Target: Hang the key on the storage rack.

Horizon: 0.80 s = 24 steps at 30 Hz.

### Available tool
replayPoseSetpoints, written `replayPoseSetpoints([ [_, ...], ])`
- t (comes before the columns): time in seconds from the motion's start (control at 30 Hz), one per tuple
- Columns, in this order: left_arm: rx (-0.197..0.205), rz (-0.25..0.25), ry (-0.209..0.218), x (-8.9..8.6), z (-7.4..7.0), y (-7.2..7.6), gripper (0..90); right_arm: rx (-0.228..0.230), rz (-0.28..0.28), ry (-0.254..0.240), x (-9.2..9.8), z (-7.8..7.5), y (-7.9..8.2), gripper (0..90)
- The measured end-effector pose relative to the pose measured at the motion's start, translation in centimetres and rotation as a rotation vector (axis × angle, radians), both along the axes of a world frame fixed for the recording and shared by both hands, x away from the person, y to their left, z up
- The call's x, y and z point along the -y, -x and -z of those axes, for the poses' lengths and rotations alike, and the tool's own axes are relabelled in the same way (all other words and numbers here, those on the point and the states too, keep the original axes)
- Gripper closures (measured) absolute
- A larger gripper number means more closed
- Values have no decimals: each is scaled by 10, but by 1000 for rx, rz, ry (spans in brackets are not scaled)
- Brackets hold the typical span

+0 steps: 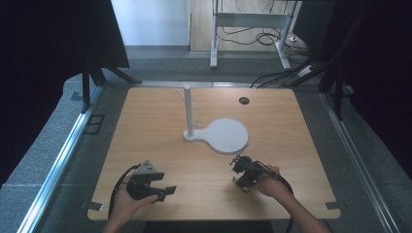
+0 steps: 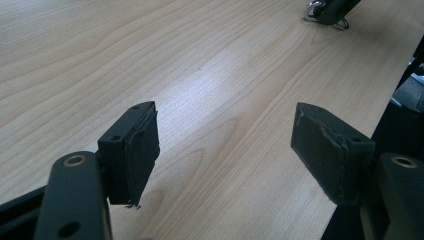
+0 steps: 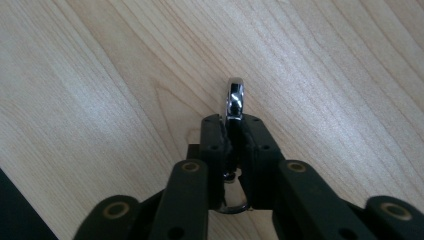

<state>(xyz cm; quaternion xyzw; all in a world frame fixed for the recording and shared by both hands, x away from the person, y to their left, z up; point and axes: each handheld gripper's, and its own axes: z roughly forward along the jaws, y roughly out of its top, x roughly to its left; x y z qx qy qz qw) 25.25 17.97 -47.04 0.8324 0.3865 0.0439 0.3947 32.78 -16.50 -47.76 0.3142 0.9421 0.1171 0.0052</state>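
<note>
The left gripper [image 1: 167, 191], at 7 o'clock on the wooden surface [image 1: 160, 116], has its jaws released. The right gripper [image 1: 236, 163], at 5 o'clock, grasps a shiny metal ring [image 3: 234, 99]; a white stand [image 1: 214, 132] sits at centre.

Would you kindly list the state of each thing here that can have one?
Left gripper: open, empty, low over the table.
Right gripper: shut on a shiny metal ring.
White peg stand: upright, nothing hanging on it.
</note>
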Motion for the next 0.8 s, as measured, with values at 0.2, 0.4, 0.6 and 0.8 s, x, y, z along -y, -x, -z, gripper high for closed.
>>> replayPoseSetpoints([
  [0.2, -2, 3, -3, 0, 1, 0, 277, 2, -5, 12, 1, 0, 0, 842],
  [0.4, -3, 1, -2, 0, 1, 0, 278, 9, -1, 7, 2, -5, -1, 845],
  [0.6, -5, 4, -5, 1, 1, 0, 278, 39, 0, -3, 3, -21, -4, 845],
  [0.8, -6, 1, -3, 0, 1, -1, 279, 71, 2, -23, 3, -38, -10, 845],
])
